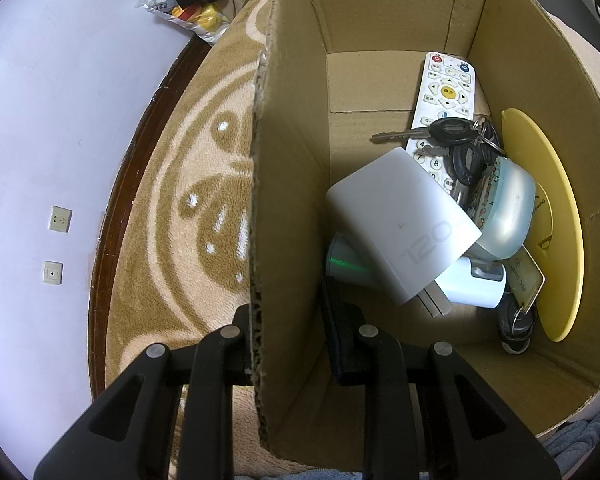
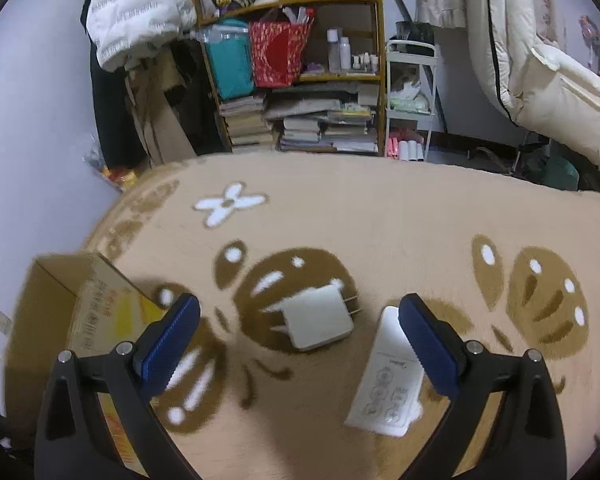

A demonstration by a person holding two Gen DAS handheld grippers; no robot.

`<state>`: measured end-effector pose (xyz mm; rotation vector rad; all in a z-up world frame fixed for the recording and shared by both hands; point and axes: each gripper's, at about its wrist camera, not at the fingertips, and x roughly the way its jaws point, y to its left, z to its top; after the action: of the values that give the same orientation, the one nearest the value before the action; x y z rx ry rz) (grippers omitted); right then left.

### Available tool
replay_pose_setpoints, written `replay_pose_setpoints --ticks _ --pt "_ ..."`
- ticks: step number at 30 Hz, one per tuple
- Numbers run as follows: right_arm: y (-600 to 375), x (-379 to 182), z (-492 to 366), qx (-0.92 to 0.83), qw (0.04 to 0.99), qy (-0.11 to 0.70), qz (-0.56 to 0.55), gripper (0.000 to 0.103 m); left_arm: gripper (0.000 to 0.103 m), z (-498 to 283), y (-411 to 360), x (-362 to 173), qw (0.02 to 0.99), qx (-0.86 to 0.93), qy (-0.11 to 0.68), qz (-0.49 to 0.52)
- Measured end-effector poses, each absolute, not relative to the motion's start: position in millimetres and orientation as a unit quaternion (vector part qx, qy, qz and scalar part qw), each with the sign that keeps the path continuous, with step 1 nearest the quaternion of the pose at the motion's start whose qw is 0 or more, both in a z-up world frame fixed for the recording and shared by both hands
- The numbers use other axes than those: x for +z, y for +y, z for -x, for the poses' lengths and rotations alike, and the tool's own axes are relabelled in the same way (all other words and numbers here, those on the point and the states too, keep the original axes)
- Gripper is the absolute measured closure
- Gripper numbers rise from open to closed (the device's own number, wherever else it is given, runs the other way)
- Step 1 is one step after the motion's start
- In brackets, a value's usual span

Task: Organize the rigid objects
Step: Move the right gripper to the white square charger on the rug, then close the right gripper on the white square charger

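My left gripper (image 1: 290, 344) is shut on the near wall of the cardboard box (image 1: 288, 184), one finger inside and one outside. Inside the box lie a white charger (image 1: 400, 220), a white remote (image 1: 446, 92), keys (image 1: 452, 132), a pale blue case (image 1: 508, 216), a white tube (image 1: 472, 284) and a yellow disc (image 1: 548, 220). My right gripper (image 2: 300, 340) is open above the blanket. A white plug charger (image 2: 320, 318) lies between its fingers, farther ahead. A white remote (image 2: 388, 384) lies by the right finger. The box (image 2: 60, 320) shows at the left.
A tan patterned blanket (image 2: 380, 220) covers the surface. A bookshelf (image 2: 300, 80) with books and bags stands behind, with a white cart (image 2: 410, 100) and hanging coats (image 2: 540, 80). The white wall (image 1: 40, 120) with sockets is left of the box.
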<state>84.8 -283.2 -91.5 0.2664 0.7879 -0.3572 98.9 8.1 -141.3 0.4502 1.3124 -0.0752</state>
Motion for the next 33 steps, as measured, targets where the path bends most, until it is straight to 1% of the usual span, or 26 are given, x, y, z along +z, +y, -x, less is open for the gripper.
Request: replay_pose_setpoints --ticks 2,6,7,9,16,19,21,22,23,24,28,33 --pt "-287 -100 -87 -0.172 0.899 0.385 -0.119 0.000 0.080 -99 8 -141 0.769 -0.034 0.605 -0.206" --pt "-298 -117 -92 -0.167 0.894 0.392 -0.136 0.001 0.080 -98 6 -143 0.768 -0.032 0.604 -0.210" --pt "-300 -120 -93 -0.164 0.894 0.391 -0.142 0.003 0.080 -98 6 -143 0.768 -0.032 0.604 -0.210" --pt "-304 -128 -97 -0.158 0.893 0.395 -0.149 0.015 0.080 -98 5 -143 0.768 -0.032 0.604 -0.210" --pt "-314 -151 -107 -0.147 0.889 0.405 -0.154 0.019 0.080 -97 5 -144 0.768 -0.031 0.604 -0.213" --pt "-315 -159 -112 -0.138 0.886 0.414 -0.158 0.025 0.080 -97 4 -145 0.767 -0.031 0.604 -0.214" --pt "-314 -164 -113 -0.135 0.885 0.418 -0.157 0.031 0.080 -97 4 -146 0.767 -0.030 0.604 -0.215" --pt "-313 -166 -113 -0.135 0.883 0.422 -0.154 0.032 0.080 -97 3 -146 0.767 -0.029 0.604 -0.215" --pt "-312 -167 -114 -0.130 0.883 0.424 -0.156 0.039 0.080 -97 3 -147 0.767 -0.029 0.604 -0.216" --pt "-311 -168 -114 -0.127 0.881 0.428 -0.156 0.041 0.080 -97 2 -147 0.766 -0.028 0.604 -0.216" --pt "-302 -166 -111 -0.133 0.884 0.430 -0.125 0.044 0.080 -97 2 -146 0.766 -0.028 0.604 -0.216" --pt "-303 -163 -106 -0.142 0.883 0.426 -0.134 0.045 0.080 -98 2 -147 0.766 -0.029 0.604 -0.216"
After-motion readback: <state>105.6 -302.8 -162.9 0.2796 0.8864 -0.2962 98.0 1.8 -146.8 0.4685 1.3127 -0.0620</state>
